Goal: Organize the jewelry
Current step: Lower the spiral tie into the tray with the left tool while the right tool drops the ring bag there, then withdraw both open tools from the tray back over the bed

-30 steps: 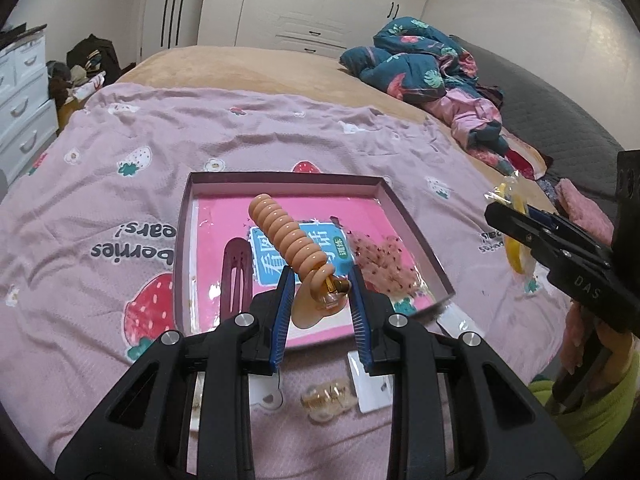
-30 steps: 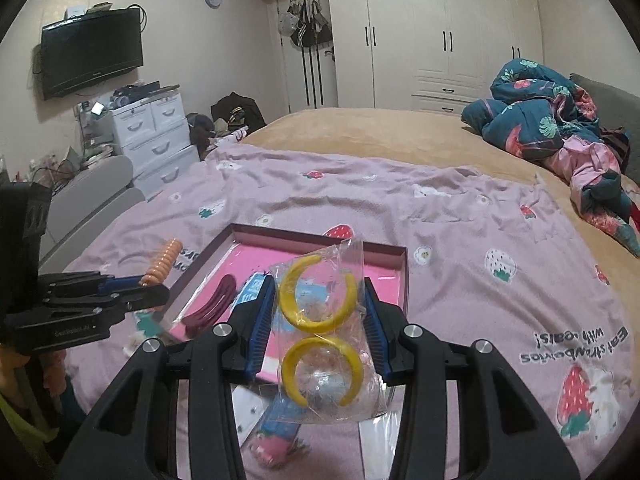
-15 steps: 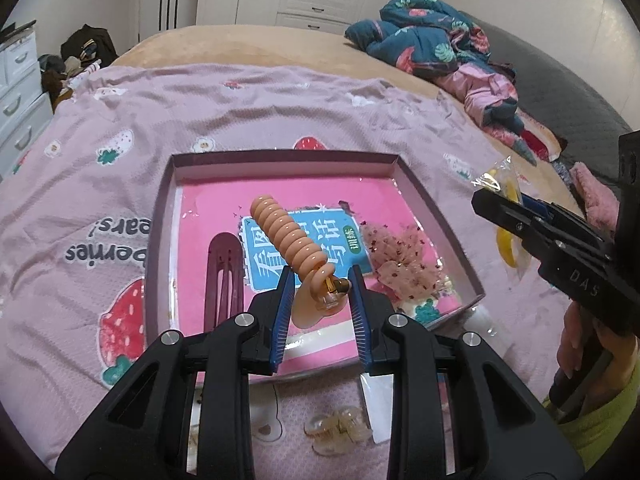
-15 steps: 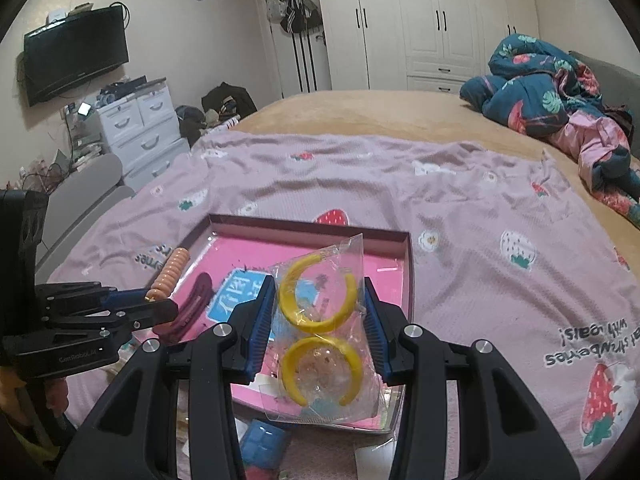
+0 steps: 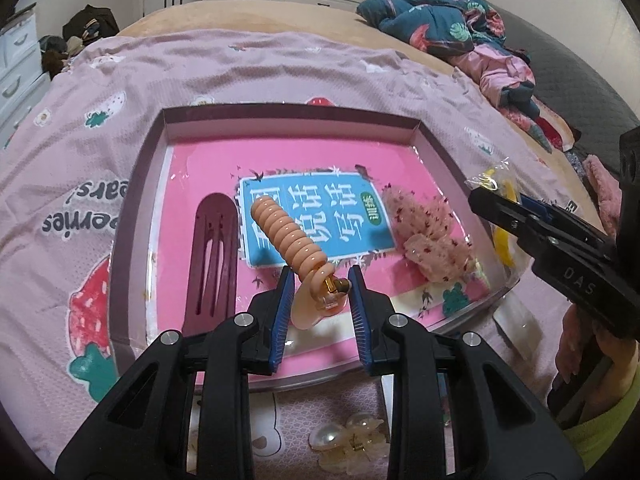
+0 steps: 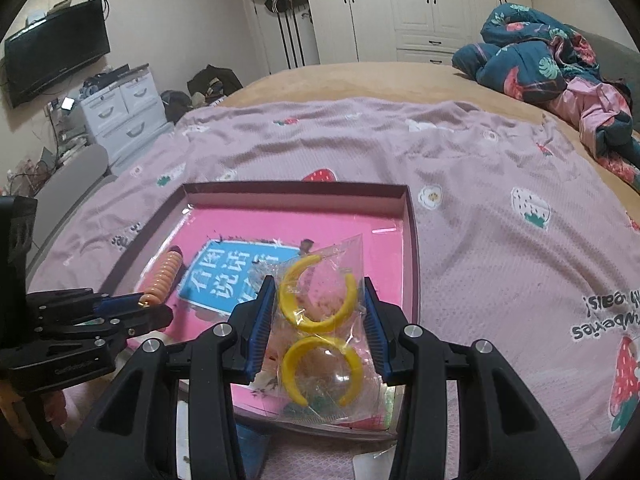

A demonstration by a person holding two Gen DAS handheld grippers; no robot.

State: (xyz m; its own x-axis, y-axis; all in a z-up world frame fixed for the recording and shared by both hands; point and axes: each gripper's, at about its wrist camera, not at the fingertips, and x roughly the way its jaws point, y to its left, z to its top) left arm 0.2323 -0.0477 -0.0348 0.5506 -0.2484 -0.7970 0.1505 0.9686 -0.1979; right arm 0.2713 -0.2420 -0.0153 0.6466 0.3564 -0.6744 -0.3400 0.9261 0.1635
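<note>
My left gripper (image 5: 319, 286) is shut on a peach spiral hair tie (image 5: 290, 238) and holds it above the near part of a shallow pink box (image 5: 280, 128). My right gripper (image 6: 318, 316) is shut on a clear bag of yellow hoop earrings (image 6: 320, 336) above the box's near right corner (image 6: 410, 240). In the box lie a maroon hair clip (image 5: 212, 256) at the left and a pink speckled scrunchie (image 5: 428, 236) at the right. Each gripper shows in the other's view: the right one (image 5: 496, 200), the left one (image 6: 156, 308).
The box sits on a pink strawberry-print bedspread (image 6: 500, 184). A pearl claw clip (image 5: 348, 446) and small white cards (image 5: 516, 324) lie on the bed in front of the box. Crumpled clothes (image 6: 560, 60) lie at the far right, white drawers (image 6: 120, 112) stand at the left.
Both grippers have moved forward and down over the box, each still holding its item. The box now looks larger and closer in both views.
</note>
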